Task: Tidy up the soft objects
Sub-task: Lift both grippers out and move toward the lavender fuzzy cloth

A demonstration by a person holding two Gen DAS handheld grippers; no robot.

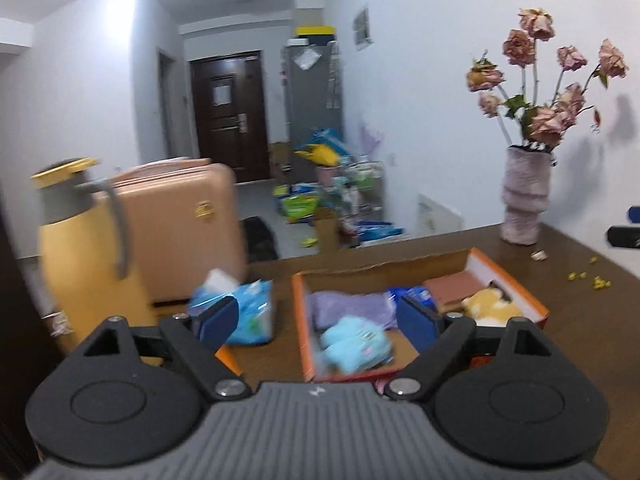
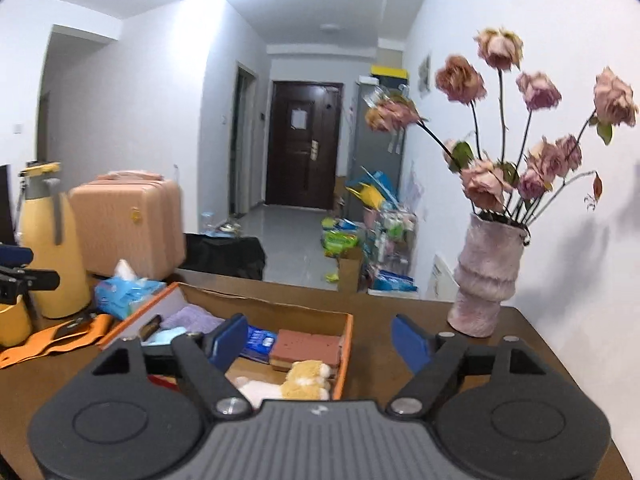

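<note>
While both stand wide open and empty, the left hand-held gripper [image 1: 316, 316] is nearer the blue packet of soft tissues [image 1: 250, 312] (lying left of the orange cardboard box [image 1: 300, 320]) than the right hand-held gripper [image 2: 320, 340].

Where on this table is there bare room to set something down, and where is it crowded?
Bare wood lies between the orange box and the pink vase, and on along the table's right edge. Left of the box it is crowded: tissue pack, yellow jug, orange strap. The box itself is nearly full.
</note>
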